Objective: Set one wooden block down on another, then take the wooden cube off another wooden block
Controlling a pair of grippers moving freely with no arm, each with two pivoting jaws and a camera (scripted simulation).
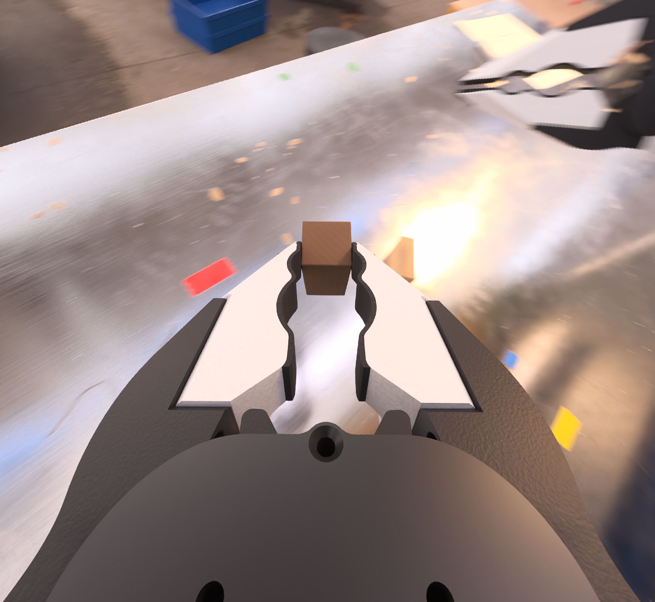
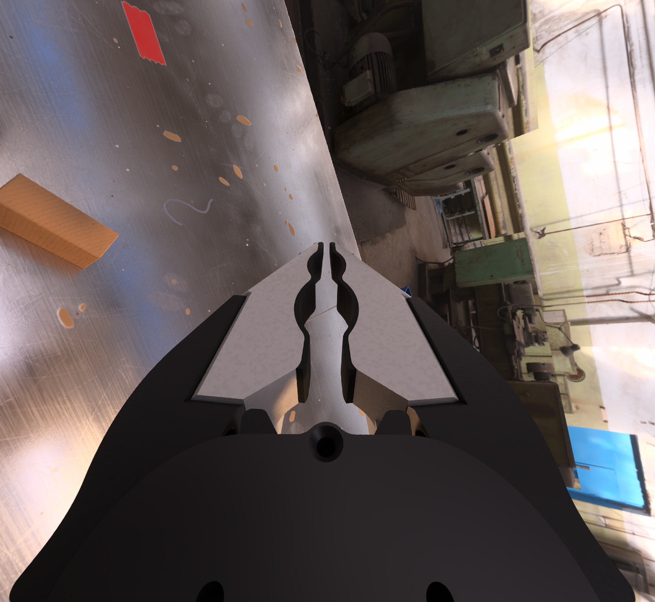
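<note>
Left gripper (image 1: 326, 255) clamps wooden cube (image 1: 325, 253) above table (image 1: 141, 166); right gripper (image 2: 326, 248) nearly closed, empty, at table's edge.

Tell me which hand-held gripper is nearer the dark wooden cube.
Left. The left hand-held gripper grips the wooden cube at its fingertips; the right hand-held gripper, empty, is far across the table.

Wooden cube (image 1: 326, 257) sits between the left hand-held gripper (image 1: 326, 248) fingertips, above the table (image 1: 141, 166).

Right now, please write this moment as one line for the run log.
left gripper: shut on wooden cube, above table | right gripper: shut, empty | wooden block: on table
</note>
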